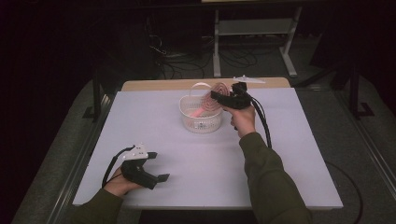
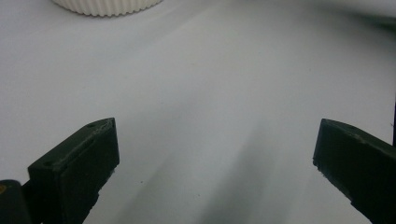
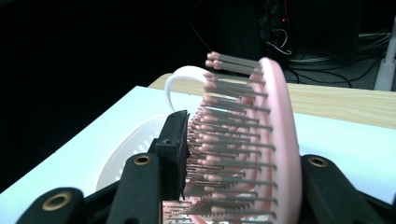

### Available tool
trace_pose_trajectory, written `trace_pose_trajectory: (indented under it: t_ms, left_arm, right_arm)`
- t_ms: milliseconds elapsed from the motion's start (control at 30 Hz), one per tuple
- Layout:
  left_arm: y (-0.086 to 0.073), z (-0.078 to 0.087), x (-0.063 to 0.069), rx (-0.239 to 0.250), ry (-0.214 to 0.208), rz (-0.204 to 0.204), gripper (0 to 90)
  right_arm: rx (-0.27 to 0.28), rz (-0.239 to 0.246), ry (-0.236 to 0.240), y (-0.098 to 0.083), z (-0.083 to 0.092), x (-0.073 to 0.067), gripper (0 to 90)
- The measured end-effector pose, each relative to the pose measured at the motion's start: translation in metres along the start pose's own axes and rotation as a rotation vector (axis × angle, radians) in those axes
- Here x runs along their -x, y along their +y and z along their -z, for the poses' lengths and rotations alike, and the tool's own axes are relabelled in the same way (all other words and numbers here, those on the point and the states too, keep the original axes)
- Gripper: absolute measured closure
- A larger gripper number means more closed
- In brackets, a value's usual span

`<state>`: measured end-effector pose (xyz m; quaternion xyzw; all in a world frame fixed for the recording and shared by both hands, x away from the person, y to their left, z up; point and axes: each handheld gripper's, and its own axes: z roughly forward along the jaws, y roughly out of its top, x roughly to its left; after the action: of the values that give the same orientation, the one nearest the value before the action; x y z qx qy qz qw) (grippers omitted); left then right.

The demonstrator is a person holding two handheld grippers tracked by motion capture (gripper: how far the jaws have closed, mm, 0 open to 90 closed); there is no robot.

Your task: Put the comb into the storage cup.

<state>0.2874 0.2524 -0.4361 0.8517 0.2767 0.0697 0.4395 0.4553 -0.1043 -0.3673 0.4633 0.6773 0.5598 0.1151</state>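
A pink round hairbrush with grey, pink-tipped bristles is tilted over a white ribbed basket, its pink handle reaching down inside. My right gripper is shut on the brush head: one pad presses into the bristles and the other jaw sits against the smooth back. The basket's white hoop handle rises behind. My left gripper lies on its side on the white table near the front left, open, with bare table between its jaws.
A wooden strip runs along the table's far edge. Beyond it, a white metal stand and loose cables sit on the dark floor. The basket's ribbed wall shows ahead of the left gripper.
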Motion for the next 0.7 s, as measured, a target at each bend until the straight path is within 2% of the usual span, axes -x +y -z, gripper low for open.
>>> trace_pose_trajectory:
  t_ms: [433,700]
  left_arm:
    - [-0.0002,-0.0006,0.0007,-0.004,-0.002,-0.002,0.4]
    - [-0.0005,-0.0004,0.0005,-0.003,-0.002,-0.001,0.4]
  right_arm:
    - [-0.012,0.009,-0.031,-0.003,0.0025,0.0061,54.1]
    - [-0.023,0.045,-0.068,-0.0037,0.0046,0.0075,44.6]
